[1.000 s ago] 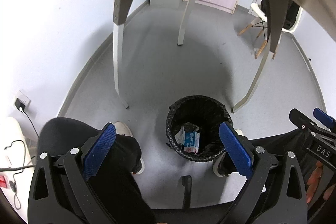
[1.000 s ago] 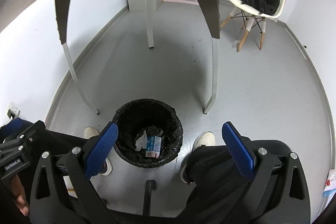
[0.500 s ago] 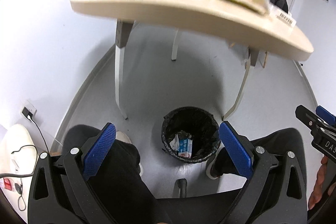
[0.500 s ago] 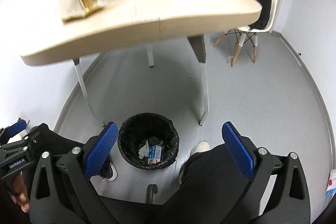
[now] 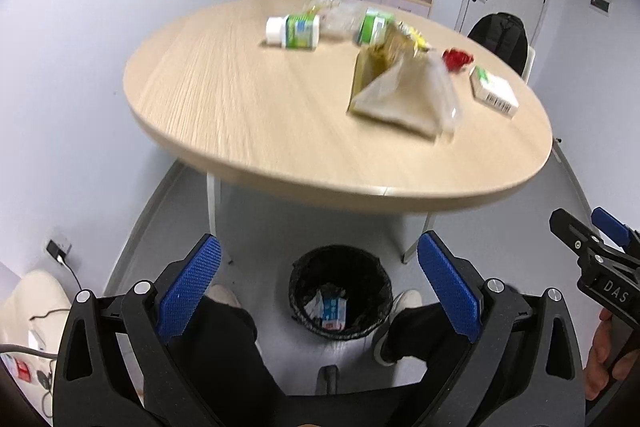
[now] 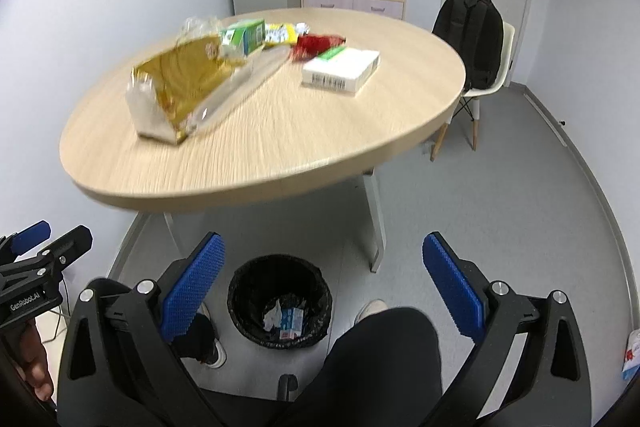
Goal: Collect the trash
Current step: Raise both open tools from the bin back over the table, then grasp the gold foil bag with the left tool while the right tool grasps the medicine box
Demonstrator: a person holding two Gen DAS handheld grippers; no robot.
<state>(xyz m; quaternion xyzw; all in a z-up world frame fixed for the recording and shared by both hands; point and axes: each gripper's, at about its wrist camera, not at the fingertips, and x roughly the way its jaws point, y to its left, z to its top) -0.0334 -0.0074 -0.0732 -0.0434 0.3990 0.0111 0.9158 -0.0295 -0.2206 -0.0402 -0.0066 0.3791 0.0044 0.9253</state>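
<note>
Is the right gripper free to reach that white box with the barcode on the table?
Probably yes. The right gripper is open and empty, and the white box lies at the table's right side with bare wood in front of it.

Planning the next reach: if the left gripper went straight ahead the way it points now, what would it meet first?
Probably the near rim of the round table, which sits ahead of the open left gripper; depth is unclear.

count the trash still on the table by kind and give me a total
Clear and gold plastic bags: 2, the large one and a crumpled clear one
Small wrappers: 2, red and yellow
Boxes and cartons: 2, white barcoded box and green carton
White-capped green-labelled bottle: 1
Total: 7 on the round wooden table; blur could hide more.
</note>
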